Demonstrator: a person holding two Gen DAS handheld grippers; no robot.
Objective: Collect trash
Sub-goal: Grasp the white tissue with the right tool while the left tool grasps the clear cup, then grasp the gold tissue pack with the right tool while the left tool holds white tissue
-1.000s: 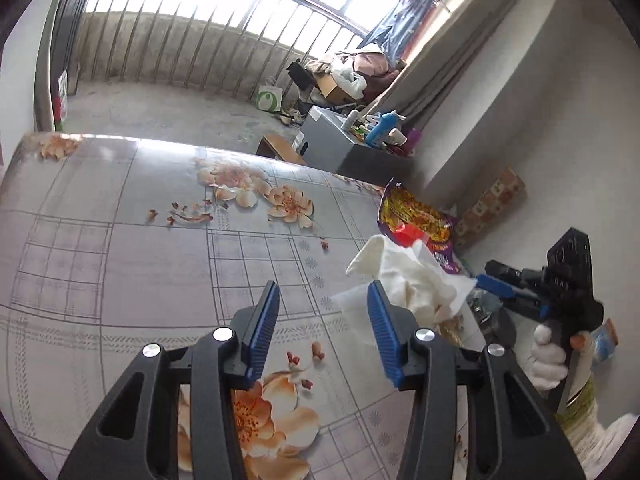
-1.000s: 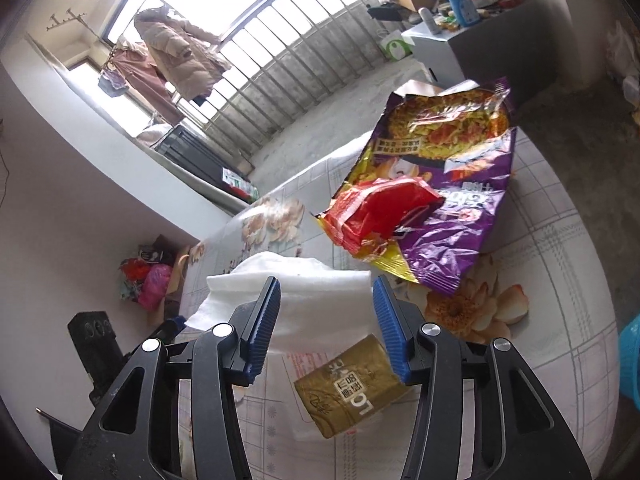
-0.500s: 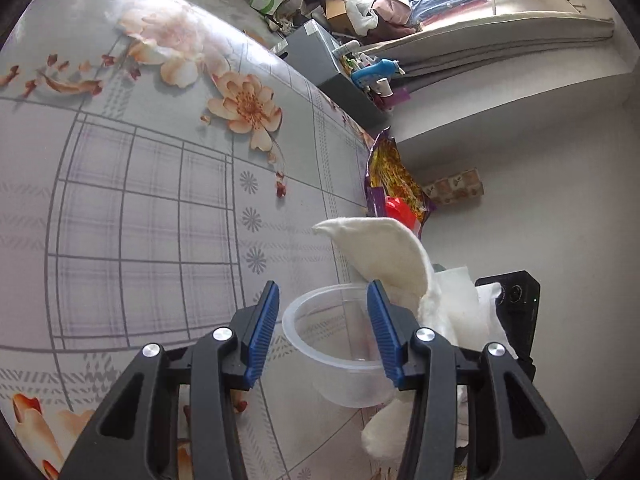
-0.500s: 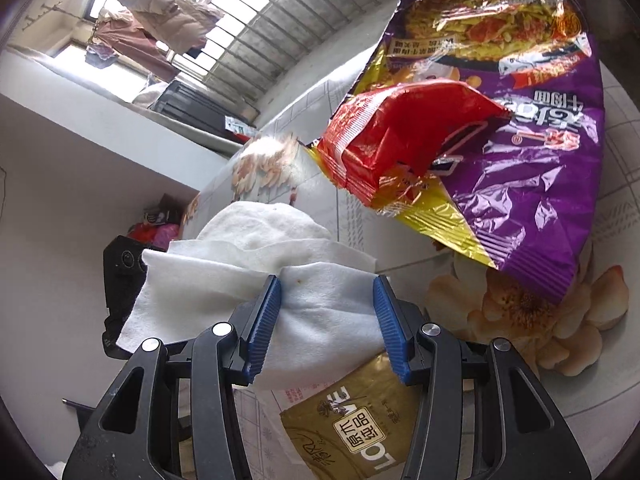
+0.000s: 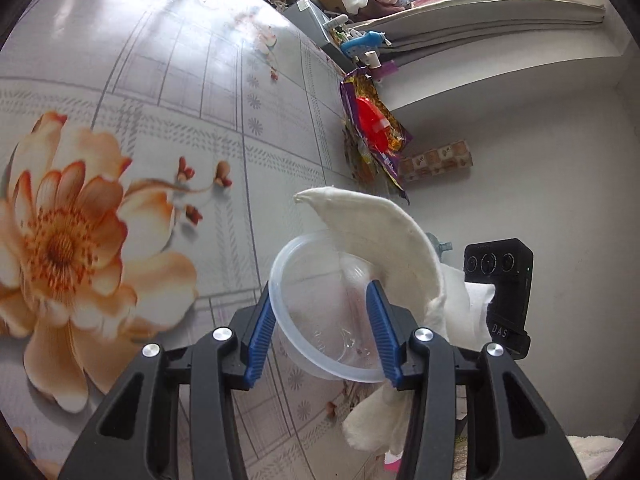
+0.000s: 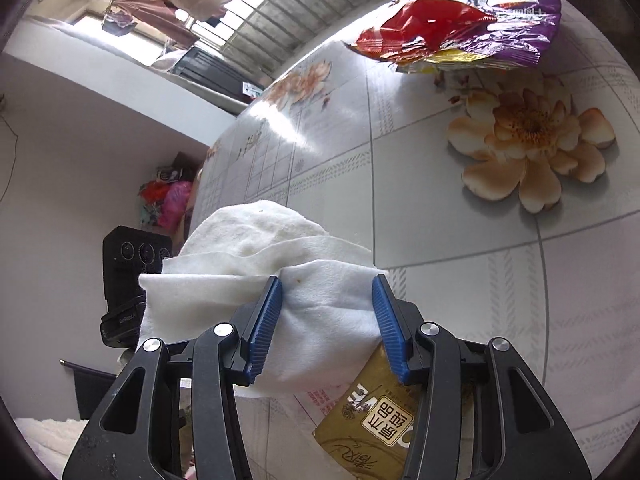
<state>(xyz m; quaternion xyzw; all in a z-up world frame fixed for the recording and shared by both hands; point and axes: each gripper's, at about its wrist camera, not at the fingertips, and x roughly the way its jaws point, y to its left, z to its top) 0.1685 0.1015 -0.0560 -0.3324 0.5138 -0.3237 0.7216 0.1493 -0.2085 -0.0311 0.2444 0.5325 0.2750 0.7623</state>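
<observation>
While my left gripper [image 5: 322, 330] clamps a clear plastic bowl [image 5: 320, 308] at lower centre of its frame, both blue pads press the bowl's sides, the rim tilted up toward the lens. Just right of that bowl, a white cloth [image 5: 384, 236] arches over its far edge and trails down past my right-hand finger; whether the cloth is caught under that pad I cannot tell. My right gripper's black camera block [image 5: 500, 292] shows at right centre, touching the cloth.

Seen from the right wrist, my right gripper [image 6: 326, 320] pinches the same white cloth [image 6: 280, 264] at lower centre, the fabric bunched between both pads and spilling to the left. Beneath it, at the bottom of the frame, a gold packet [image 6: 376, 428] pokes out by my right-hand finger; whether the pad grips it too I cannot tell. My left gripper's camera block [image 6: 132, 272] sits at left centre, just behind the cloth.

Farther off, the floral tablecloth [image 6: 440, 184] fills the middle of both frames. At its far side lies a purple snack bag [image 6: 500, 20] with a red wrapper [image 6: 432, 20] on top, upper right in the right view and centre right in the left [image 5: 380, 136]. Beyond, window bars [image 6: 300, 4] run along the top.
</observation>
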